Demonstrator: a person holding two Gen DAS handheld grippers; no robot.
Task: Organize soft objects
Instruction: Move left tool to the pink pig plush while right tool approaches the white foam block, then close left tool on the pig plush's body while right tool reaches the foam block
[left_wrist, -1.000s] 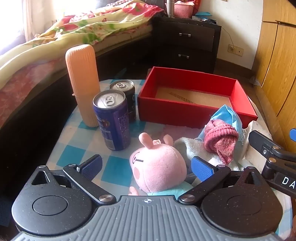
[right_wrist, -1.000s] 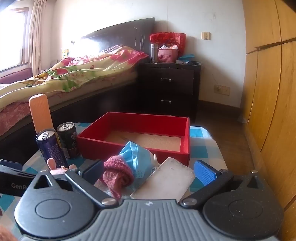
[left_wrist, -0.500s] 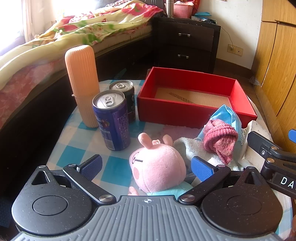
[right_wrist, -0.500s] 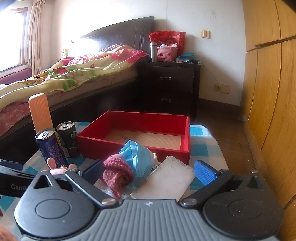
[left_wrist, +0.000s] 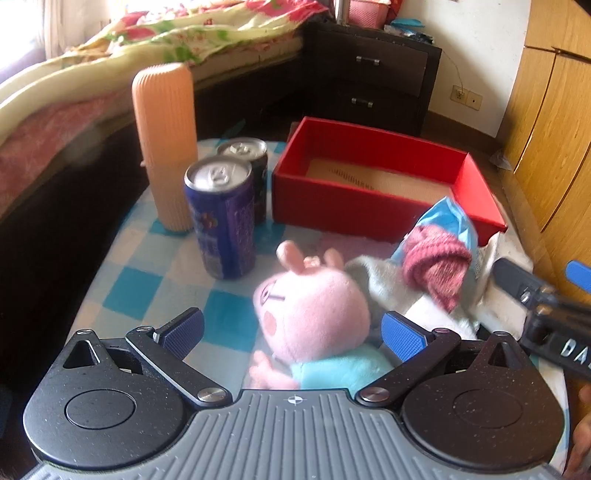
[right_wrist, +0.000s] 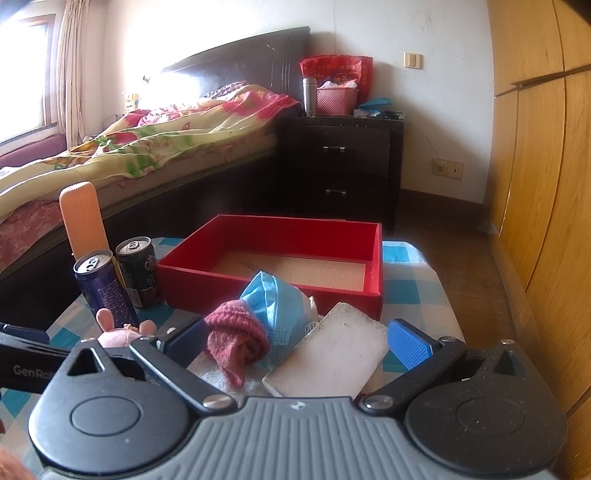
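Observation:
A pink pig plush toy (left_wrist: 314, 314) in a light-blue top lies on the checked table between the wide-apart fingers of my open left gripper (left_wrist: 291, 332). To its right sit a maroon knitted piece (left_wrist: 436, 266), a blue face mask (left_wrist: 454, 221) and a grey-white cloth (left_wrist: 380, 284). The empty red box (left_wrist: 369, 206) stands behind them. My right gripper (right_wrist: 295, 343) is open, with the maroon knit (right_wrist: 236, 339), the mask (right_wrist: 273, 299) and a white foam block (right_wrist: 332, 354) in front of its fingers. The box (right_wrist: 273, 277) is beyond; the plush's ears (right_wrist: 122, 328) peek out at left.
An orange ribbed bottle (left_wrist: 166, 147) and two drink cans (left_wrist: 221, 218) stand at the table's left. A bed (right_wrist: 147, 147) and dark nightstand (right_wrist: 340, 166) lie behind, wooden wardrobe doors (right_wrist: 535, 184) to the right. The table edge drops off at left.
My left gripper has moved forward a little around the plush toy and the view is blurred from motion. The right gripper has barely shifted.

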